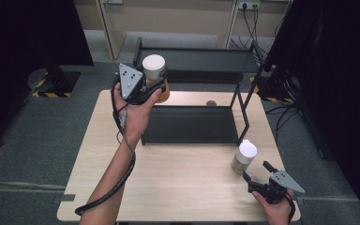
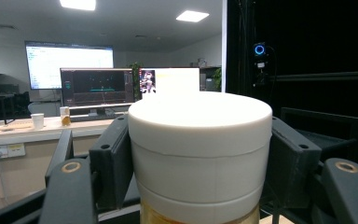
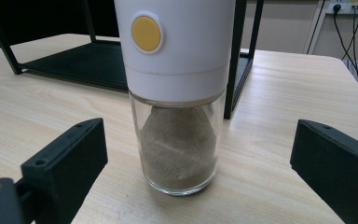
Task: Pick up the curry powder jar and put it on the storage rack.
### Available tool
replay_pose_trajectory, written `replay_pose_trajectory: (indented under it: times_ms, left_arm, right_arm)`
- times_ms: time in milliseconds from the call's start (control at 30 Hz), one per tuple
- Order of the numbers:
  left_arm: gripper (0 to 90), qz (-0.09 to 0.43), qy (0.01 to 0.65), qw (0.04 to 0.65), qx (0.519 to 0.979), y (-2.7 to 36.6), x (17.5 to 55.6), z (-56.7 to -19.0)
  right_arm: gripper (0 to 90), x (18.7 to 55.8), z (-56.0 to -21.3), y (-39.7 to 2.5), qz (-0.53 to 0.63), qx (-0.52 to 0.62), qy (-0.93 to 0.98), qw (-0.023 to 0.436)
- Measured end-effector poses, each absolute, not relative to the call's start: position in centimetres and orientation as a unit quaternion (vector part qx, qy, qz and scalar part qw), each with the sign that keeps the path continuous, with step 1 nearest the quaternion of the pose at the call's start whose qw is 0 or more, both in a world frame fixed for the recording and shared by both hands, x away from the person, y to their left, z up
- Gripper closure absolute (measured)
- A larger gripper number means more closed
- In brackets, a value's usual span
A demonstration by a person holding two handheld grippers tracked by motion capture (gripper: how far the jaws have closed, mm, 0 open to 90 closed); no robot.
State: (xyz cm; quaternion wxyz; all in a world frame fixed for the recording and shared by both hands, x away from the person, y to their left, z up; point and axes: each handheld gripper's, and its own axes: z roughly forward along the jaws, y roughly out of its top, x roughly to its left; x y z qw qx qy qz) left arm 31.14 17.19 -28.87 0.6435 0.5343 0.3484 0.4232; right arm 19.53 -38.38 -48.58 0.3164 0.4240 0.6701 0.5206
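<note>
Jar (image 2: 199, 154) clamped in left gripper (image 2: 200, 158) (lifted)

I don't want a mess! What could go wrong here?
The left tool grips only the white cap of the amber jar, held above the rack; the cap might loosen and the jar drop. The open right tool could bump the pepper jar over.
</note>
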Motion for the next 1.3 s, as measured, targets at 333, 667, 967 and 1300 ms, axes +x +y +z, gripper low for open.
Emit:
replay_pose_trajectory:
  times_ms: [333, 667, 967, 1300]
  left_arm:
    - [33.6, 0.424, 0.35, 0.645, 0.531, 16.8, 31.5, -27.8]
    - [33.6, 0.427, 0.351, 0.645, 0.528, 16.8, 31.7, -26.8]
    - [33.7, 0.434, 0.349, 0.644, 0.525, 16.5, 32.0, -25.3]
    - [33.7, 0.441, 0.351, 0.64, 0.522, 16.1, 32.6, -24.0]
  right_arm:
    - [4.2, 19.5, -48.6, -38.4, 0.521, 0.424, 0.67, 0.316]
    - [4.1, 19.5, -48.6, -38.4, 0.521, 0.425, 0.67, 0.316]
    - [4.2, 19.5, -48.6, -38.4, 0.521, 0.424, 0.67, 0.316]
    - [4.1, 19.5, -48.6, -38.4, 0.521, 0.424, 0.67, 0.315]
